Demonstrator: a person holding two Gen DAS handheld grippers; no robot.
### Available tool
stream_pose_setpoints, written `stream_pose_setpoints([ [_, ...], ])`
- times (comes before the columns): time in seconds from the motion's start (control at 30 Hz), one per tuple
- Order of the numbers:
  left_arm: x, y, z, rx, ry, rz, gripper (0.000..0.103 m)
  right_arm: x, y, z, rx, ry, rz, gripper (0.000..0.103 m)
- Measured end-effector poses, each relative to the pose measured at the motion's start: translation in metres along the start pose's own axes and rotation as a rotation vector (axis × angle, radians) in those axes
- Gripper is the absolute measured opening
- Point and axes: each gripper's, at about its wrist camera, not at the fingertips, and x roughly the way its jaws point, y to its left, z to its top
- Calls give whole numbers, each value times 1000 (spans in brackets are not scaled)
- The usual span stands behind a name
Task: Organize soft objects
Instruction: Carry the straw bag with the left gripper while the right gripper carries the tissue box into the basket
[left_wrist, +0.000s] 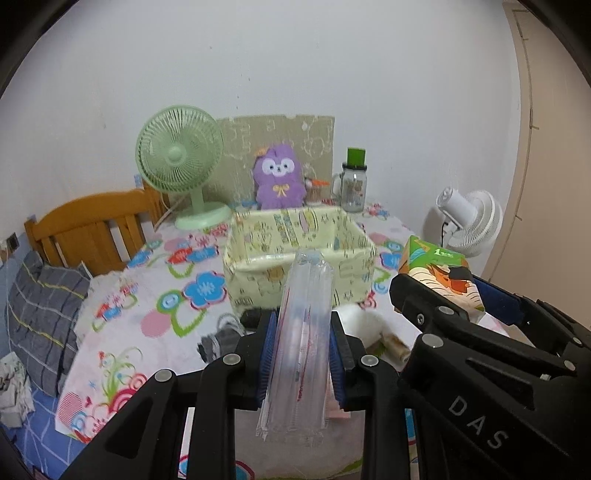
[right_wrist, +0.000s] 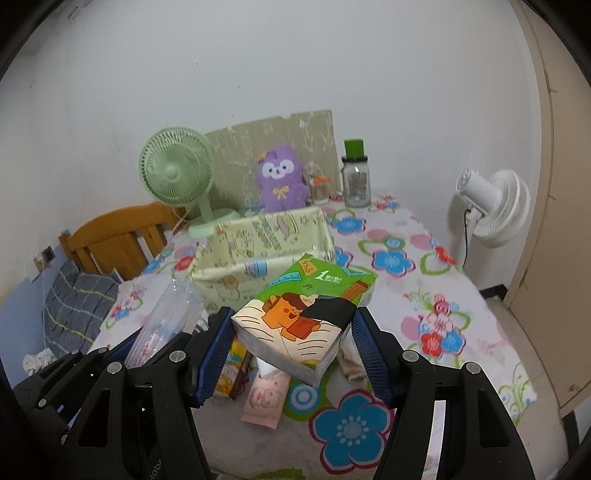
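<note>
My left gripper (left_wrist: 303, 354) is shut on a clear plastic pack (left_wrist: 301, 347), held above the table just in front of the yellow fabric basket (left_wrist: 258, 266). My right gripper (right_wrist: 291, 347) is shut on a green tissue pack (right_wrist: 306, 325) with a cartoon print, held above the table near the basket (right_wrist: 221, 266). The tissue pack (left_wrist: 439, 273) and the right gripper also show at the right of the left wrist view. The clear pack (right_wrist: 162, 321) shows at the left of the right wrist view. A pink pack (right_wrist: 264, 398) and a yellow packet (right_wrist: 227, 380) lie under the tissue pack.
A green fan (left_wrist: 181, 162), a purple plush (left_wrist: 279, 177) and a glass jar (left_wrist: 354, 184) stand behind the basket. A white fan (right_wrist: 491, 206) stands at the right. A grey sock (left_wrist: 218, 341) and white cloth (left_wrist: 364, 321) lie on the flowered tablecloth (right_wrist: 424, 295). A wooden bedframe (left_wrist: 92, 229) is left.
</note>
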Motion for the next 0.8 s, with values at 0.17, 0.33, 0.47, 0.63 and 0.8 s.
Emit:
stream_pose_setpoints([
  [0.17,-8,1,12,2,-25,2,26,-9,4,13,-11,-20,6,68],
  [0.33,-10,-1,26,14,-14,-13,27,-13,7,26,-15,-24,30,68],
  [0.47,-15,-3,38,24,-46,-2,27,-14,10,38,-15,-28,52,68],
  [0.63,-12,0,53,25,-68,1,27,-12,13,53,-29,-52,56,68],
  [0.8,-3,4,65,17,-64,-12,27,-2,15,66,-37,-59,56,68],
])
